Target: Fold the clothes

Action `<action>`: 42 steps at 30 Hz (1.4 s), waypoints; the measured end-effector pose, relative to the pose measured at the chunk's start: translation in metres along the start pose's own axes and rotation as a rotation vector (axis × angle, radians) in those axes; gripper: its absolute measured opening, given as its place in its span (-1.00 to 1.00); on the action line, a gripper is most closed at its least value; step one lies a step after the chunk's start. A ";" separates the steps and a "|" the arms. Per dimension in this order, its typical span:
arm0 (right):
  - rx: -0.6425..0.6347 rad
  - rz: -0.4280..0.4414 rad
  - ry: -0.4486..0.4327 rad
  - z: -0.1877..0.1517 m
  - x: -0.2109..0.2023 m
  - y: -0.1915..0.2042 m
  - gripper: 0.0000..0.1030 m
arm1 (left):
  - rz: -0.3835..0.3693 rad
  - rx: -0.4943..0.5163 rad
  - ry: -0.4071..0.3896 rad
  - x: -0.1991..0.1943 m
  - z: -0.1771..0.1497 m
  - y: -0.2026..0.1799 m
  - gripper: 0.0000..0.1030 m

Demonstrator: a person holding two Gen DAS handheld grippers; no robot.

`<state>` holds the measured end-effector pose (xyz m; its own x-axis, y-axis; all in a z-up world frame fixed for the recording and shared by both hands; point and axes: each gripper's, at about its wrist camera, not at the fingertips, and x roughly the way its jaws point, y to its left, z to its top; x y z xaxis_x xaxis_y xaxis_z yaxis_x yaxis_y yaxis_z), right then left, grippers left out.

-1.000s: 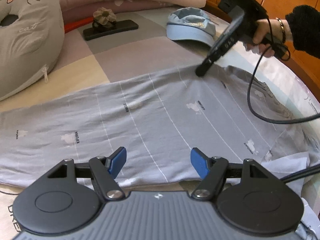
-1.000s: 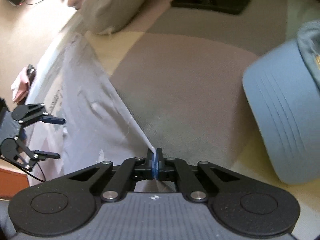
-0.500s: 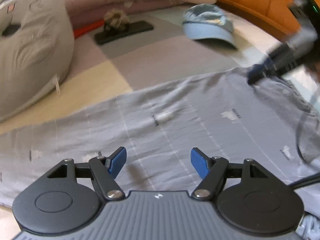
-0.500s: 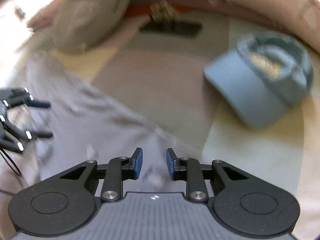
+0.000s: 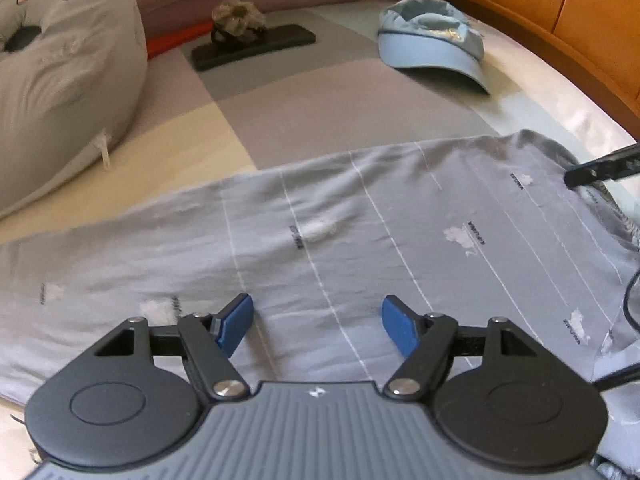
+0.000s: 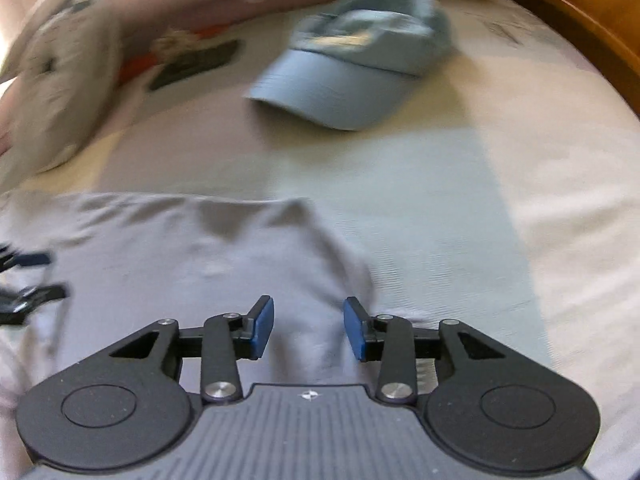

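Observation:
A grey garment [image 5: 360, 220] with thin white lines and small prints lies spread flat across the bed. My left gripper [image 5: 316, 320] hovers over its near edge, open, with only cloth beneath the blue pads. In the left wrist view the right gripper's black fingers [image 5: 600, 168] reach in at the garment's far right corner. My right gripper [image 6: 308, 328] hangs above that corner of the garment [image 6: 180, 248]; its jaws are opening and nothing is pinched between them. The left gripper [image 6: 40, 276] shows blurred at the left edge of the right wrist view.
A light blue cap [image 5: 432, 44] sits on the bedspread beyond the garment. A black slab with a scrunchie [image 5: 256, 46] lies further back. A grey pillow [image 5: 60, 92] fills the left. An orange wooden bed frame [image 5: 560, 20] bounds the right. A black cable [image 5: 628, 300] trails at right.
The right gripper let go of the garment's pinched edge, opened and swung right toward the corner. The cloth dropped flat. The left gripper shifted a little forward over the garment.

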<state>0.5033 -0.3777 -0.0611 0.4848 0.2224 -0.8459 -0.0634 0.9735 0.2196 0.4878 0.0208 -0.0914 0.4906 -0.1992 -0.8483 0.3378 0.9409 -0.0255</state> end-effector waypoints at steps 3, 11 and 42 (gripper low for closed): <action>0.023 -0.085 -0.036 0.006 0.003 -0.017 -0.57 | 0.010 -0.022 0.001 -0.003 0.001 0.001 0.41; -0.014 0.000 -0.046 -0.008 -0.027 0.035 -0.09 | 0.063 0.085 -0.019 -0.022 -0.013 -0.014 0.42; -0.356 0.011 0.025 -0.018 0.016 0.212 1.00 | 0.250 -0.251 -0.178 -0.046 -0.022 0.189 0.47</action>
<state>0.4819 -0.1672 -0.0372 0.4610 0.2303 -0.8570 -0.3707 0.9274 0.0498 0.5116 0.2142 -0.0689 0.6719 0.0210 -0.7404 -0.0059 0.9997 0.0230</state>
